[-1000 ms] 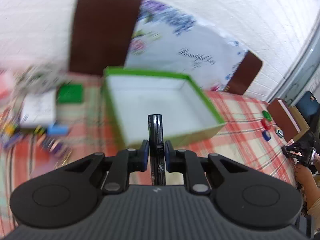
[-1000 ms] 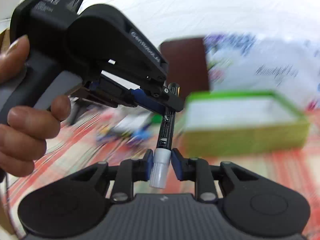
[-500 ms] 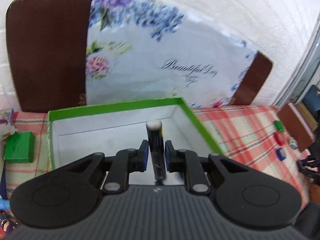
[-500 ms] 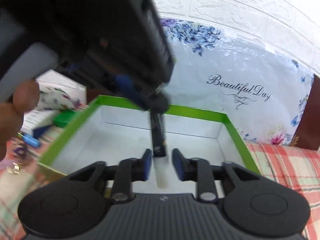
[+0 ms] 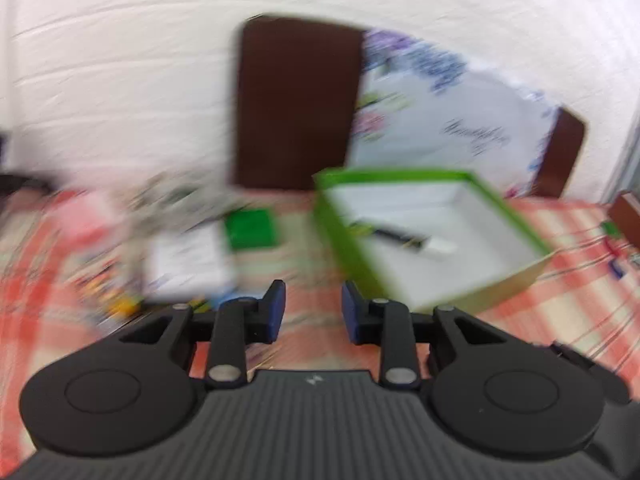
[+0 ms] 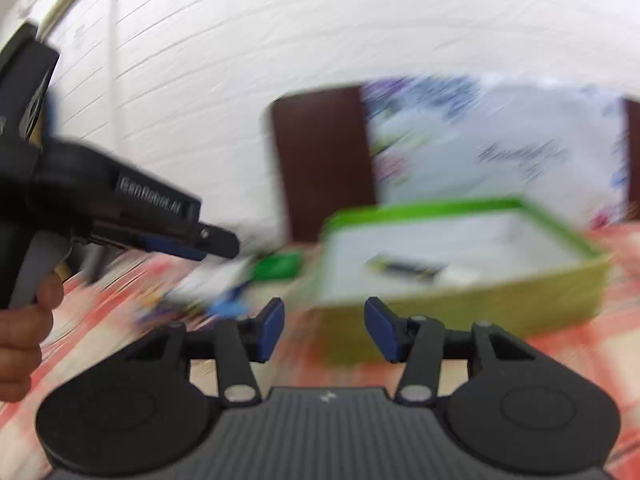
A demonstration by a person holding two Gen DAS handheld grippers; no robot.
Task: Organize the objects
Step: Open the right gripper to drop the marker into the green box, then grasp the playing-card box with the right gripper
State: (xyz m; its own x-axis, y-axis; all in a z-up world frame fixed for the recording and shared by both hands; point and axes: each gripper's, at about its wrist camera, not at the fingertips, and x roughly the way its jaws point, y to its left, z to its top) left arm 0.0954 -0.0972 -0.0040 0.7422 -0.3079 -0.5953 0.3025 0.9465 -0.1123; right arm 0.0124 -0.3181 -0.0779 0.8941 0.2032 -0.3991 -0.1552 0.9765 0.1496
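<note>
A black marker with a white cap (image 5: 404, 237) lies inside the green-rimmed white box (image 5: 508, 216) on the checked tablecloth. It also shows in the right wrist view (image 6: 412, 269), inside the box (image 6: 560, 224). My left gripper (image 5: 313, 312) is open and empty, in front of the box and to its left. My right gripper (image 6: 323, 326) is open and empty, in front of the box. The left gripper (image 6: 216, 244) also shows at the left of the right wrist view, held by a hand. Both views are blurred by motion.
Left of the box lie a small green box (image 5: 251, 229), a white packet (image 5: 188, 260) and several small coloured items (image 5: 116, 300). A dark brown chair back (image 5: 296, 100) and a floral cloth (image 5: 452, 120) stand behind. Small coloured clips (image 5: 614, 248) lie far right.
Both grippers held the marker over the box; both have opened and the marker now lies in the box. Both grippers have pulled back and swung left.
</note>
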